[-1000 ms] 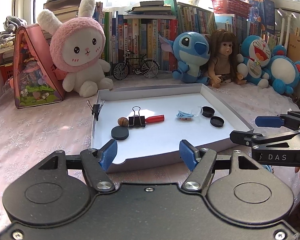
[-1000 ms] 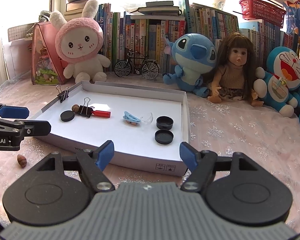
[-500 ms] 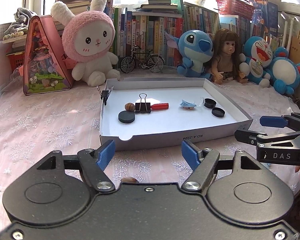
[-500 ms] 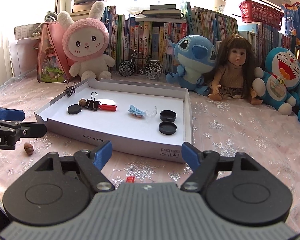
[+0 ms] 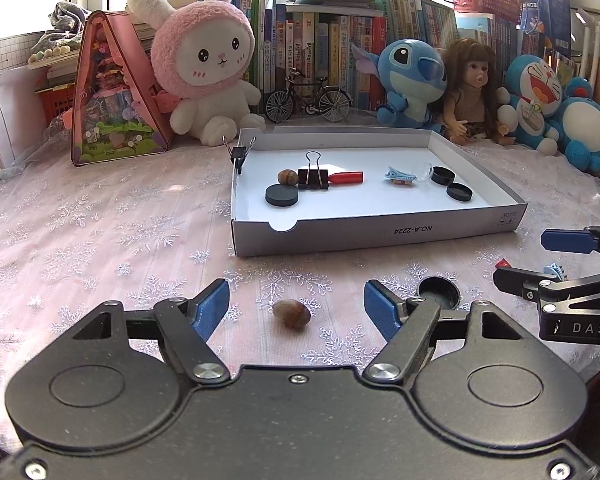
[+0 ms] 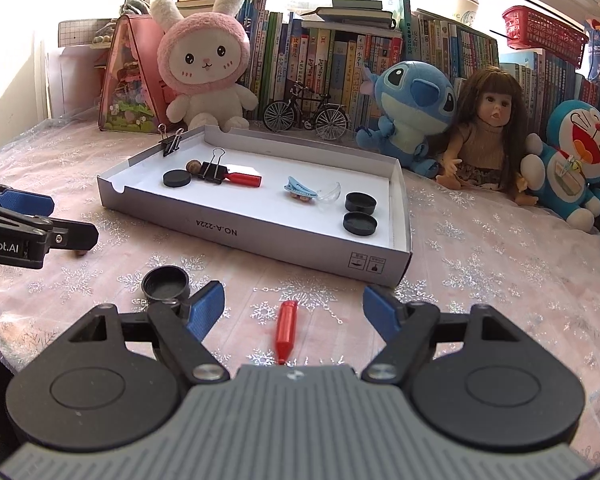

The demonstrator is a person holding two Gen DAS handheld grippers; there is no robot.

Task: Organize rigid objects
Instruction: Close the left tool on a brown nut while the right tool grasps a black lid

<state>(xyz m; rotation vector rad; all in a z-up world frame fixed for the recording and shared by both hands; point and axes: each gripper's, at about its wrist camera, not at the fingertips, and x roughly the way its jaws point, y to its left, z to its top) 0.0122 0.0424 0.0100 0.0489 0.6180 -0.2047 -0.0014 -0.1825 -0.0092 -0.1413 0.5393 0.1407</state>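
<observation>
- Far left, at the back: a pink triangular case [image 5: 116,92] with a clear front is standing on the lacy, snowflake-patterned cloth [image 5: 80,240]; beside it a fuzzy pink-and-white bunny plush [image 5: 208,68] is sitting against a row of book spines.
- Left gripper [image 5: 296,310]: its blue-padded fingers are standing wide apart, holding nothing. A small brown nut [image 5: 291,313], oval and glossy, is lying on the cloth between them, touching neither pad.
- Just right of that gripper's right finger, a round black cap [image 5: 440,293] is lying open side up on the cloth.
- Centre: a shallow white cardboard tray [image 5: 380,230], matte, with a notch in its near wall. A black binder clip [image 5: 239,154] is pinching its far-left corner.
- Lying in the tray, left to right: a flat black disc [image 5: 281,195], a second nut [image 5: 287,176], another binder clip [image 5: 313,176], a red plastic peg [image 5: 346,177], a pale blue toothed hair clip [image 5: 401,176], two black caps [image 5: 444,176] [image 5: 459,191].
- Right gripper [image 6: 294,310]: fingers also spread wide, empty. A red peg [image 6: 286,330], smooth and tapered, is lying on the cloth between them, pointing at the camera.
- Far right, along the back: a blue alien plush [image 5: 410,80], a long-haired doll [image 5: 470,88] and a blue cat plush [image 5: 540,100] are sitting in a row.
</observation>
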